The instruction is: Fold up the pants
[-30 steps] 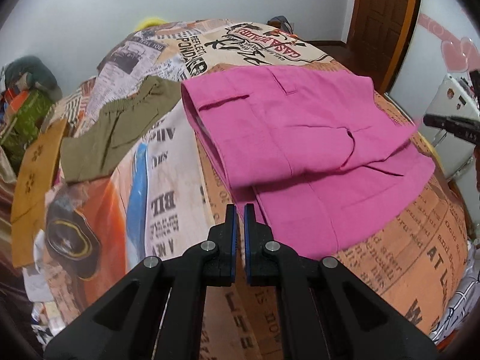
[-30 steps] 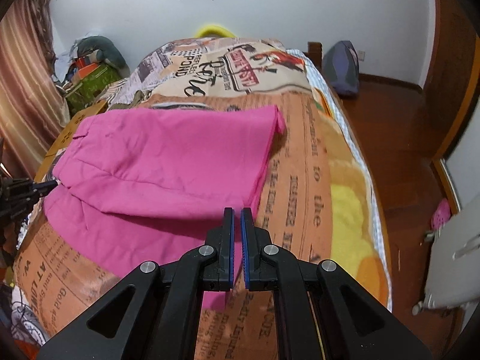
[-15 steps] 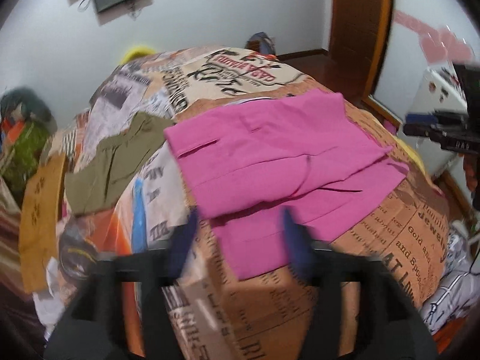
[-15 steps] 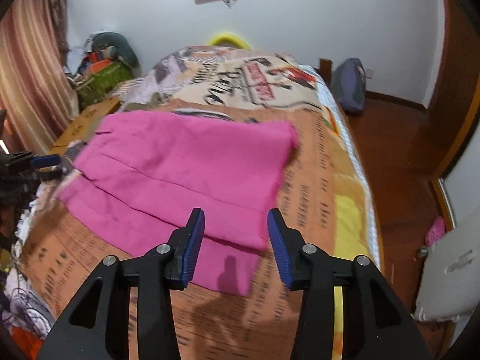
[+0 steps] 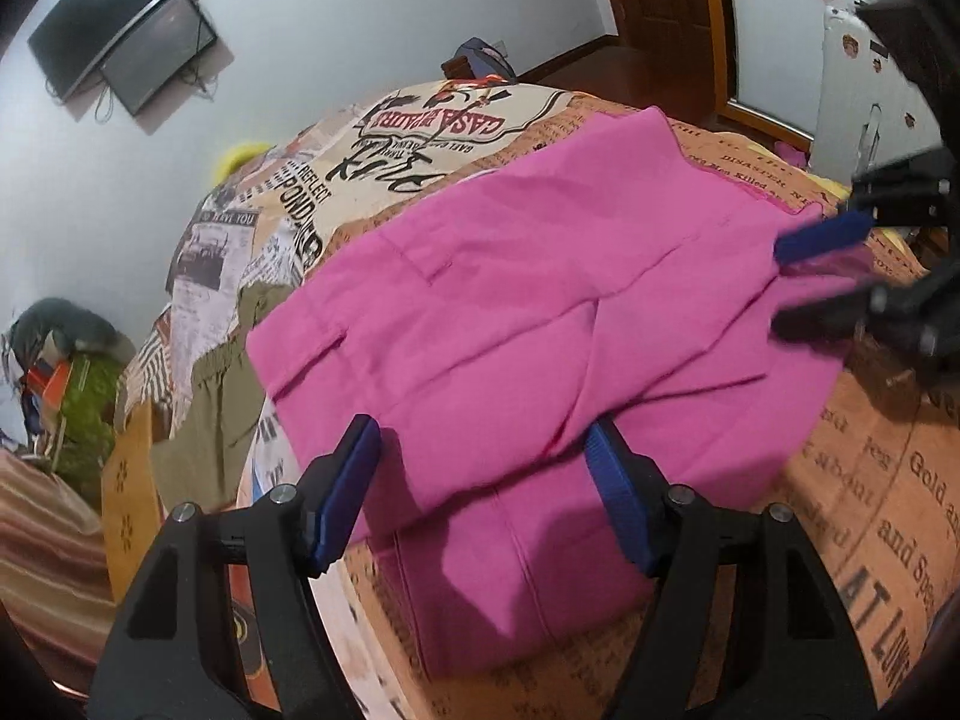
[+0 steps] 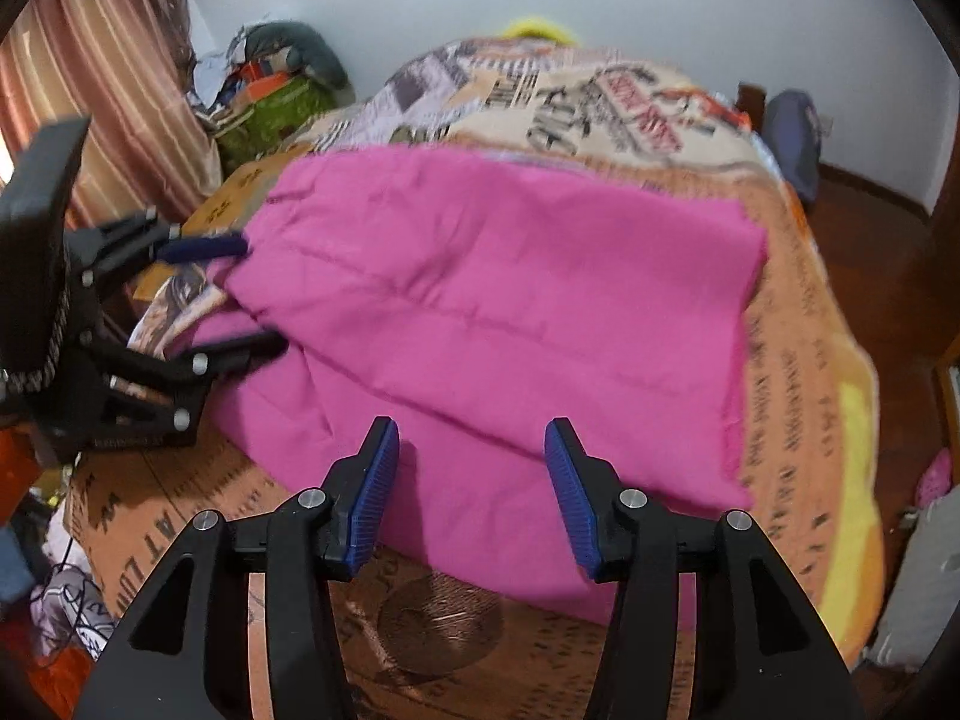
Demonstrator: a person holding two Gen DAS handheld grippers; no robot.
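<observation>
**Pink pants folded on bed, both hand-held grippers open above near edge**

Pink pants (image 5: 540, 312) lie on the bed (image 5: 888, 480), which has a newspaper-print cover. They are folded over once: the upper layer sits on top of the lower layer, and a strip of the lower layer shows along the bed's near edge. In the right wrist view the pants (image 6: 510, 300) span most of the bed's width, with their hem end toward the bed's right edge.

Left hand-held gripper (image 5: 483, 480): jaws stand wide apart, blue pads clear. It holds nothing. The near edge of the pants shows in the gap below the pads, no pad pressing on cloth. In the right wrist view the same gripper (image 6: 240, 294) sits at the waist end of the pants, near the bed's left edge, with its fingers either side of the cloth edge; contact unclear, blurred.

Right hand-held gripper (image 6: 471, 480): jaws partly apart and opening. Nothing gripped; the pink fabric lies under the gap, pads not touching it. In the left wrist view this gripper (image 5: 804, 282) is at the hem end near the bed's right edge, blurred.

Olive garment (image 5: 216, 396) lies on the bed beyond the waist end of the pants, toward the left edge. Dark screen (image 5: 120, 42) hangs on the wall behind the far end of the bed.
</observation>
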